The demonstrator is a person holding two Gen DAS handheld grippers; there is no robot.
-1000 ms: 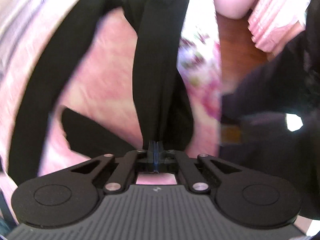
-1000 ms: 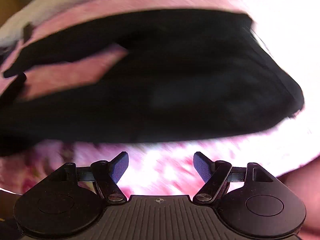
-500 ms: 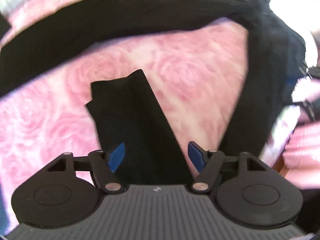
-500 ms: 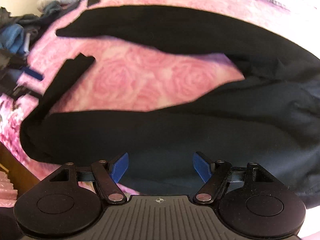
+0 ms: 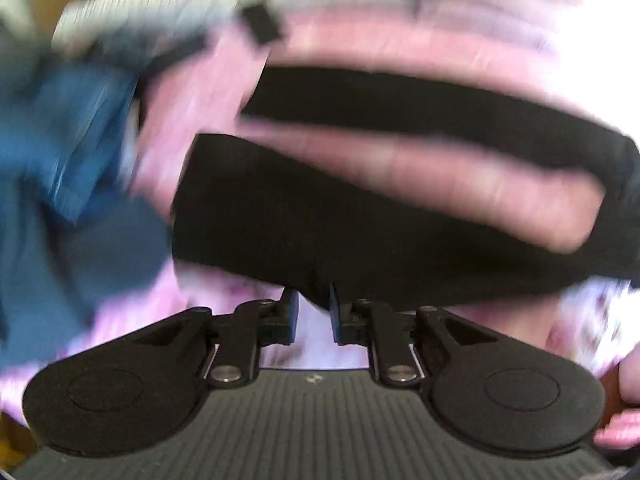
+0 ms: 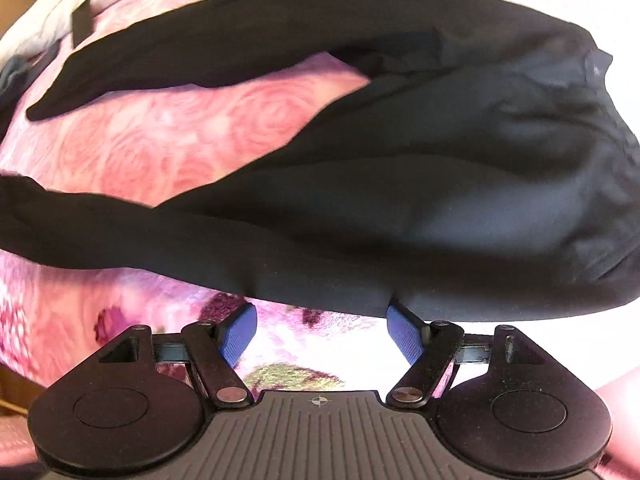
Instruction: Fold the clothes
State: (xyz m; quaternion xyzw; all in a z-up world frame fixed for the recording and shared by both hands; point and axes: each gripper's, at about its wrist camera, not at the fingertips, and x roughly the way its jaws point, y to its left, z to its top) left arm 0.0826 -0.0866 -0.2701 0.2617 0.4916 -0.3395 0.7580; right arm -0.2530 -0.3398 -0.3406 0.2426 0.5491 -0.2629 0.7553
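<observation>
Black trousers (image 6: 400, 200) lie spread across a pink rose-print bed cover (image 6: 180, 140), two legs running off to the left w/ a wedge of pink showing between them and the bunched, creased waist part toward the right. The right hand-held gripper (image 6: 322, 330) sits at the near hem of the garment, its blue pads (image 6: 239, 332) spread wide apart; the cloth edge drapes just over the pad tips, but nothing is pinched btwn them. The left hand-held gripper (image 5: 313, 304) is at the near edge of the same trousers (image 5: 300, 220) as well, fingers drawn in to a narrow gap, a dip of black cloth hanging right at the tips; that view is badly smeared, so can't tell if the cloth is actually caught. Left of the garment in that view is a heap of blue clothing (image 5: 68, 152), touching or overlapping the black fabric's end, can't say which. A small black strip (image 5: 262, 24) lies farther back on the cover, apart from the trousers.
</observation>
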